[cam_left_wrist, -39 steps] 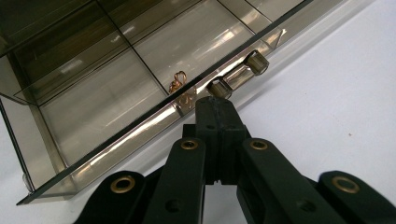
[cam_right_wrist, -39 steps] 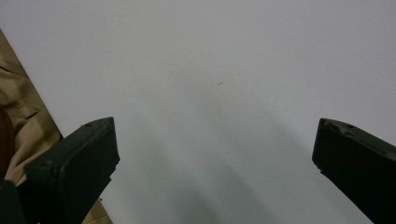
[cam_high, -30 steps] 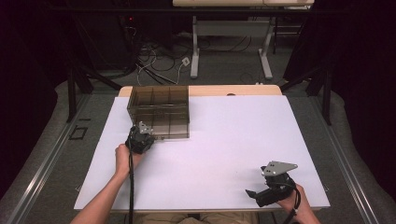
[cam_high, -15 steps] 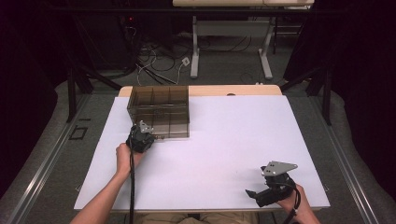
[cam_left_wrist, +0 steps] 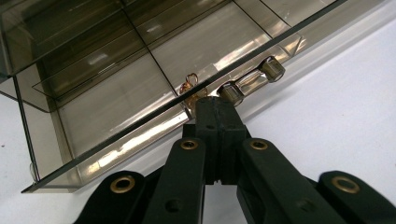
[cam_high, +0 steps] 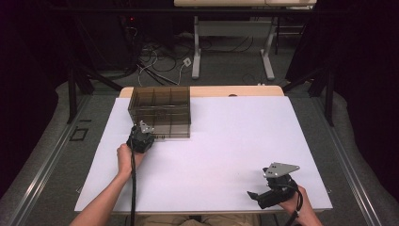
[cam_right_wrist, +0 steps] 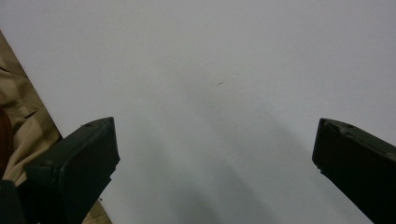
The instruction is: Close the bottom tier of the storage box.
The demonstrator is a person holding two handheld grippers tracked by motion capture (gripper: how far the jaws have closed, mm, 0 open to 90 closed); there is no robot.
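A: Two black hand-held grippers noted. Status of the left gripper [cam_high: 143, 134]?

B: Jaws pressed together at the front rim of the smoky transparent plastic compartment box [cam_high: 160, 111], far-left corner of the white table [cam_high: 221, 141].

A: The right gripper [cam_high: 254, 194]?

B: Jaws wide, empty, near-right corner.

My closed left gripper [cam_left_wrist: 215, 109] is covering the spot on the smoky plastic organizer box [cam_left_wrist: 140, 70] where my tips meet its front edge, so whether I am pinching anything is staying unclear. The picture's edges are cutting off the box's far compartments. A small coppery thing [cam_left_wrist: 189, 84] inside is showing too tiny to identify.
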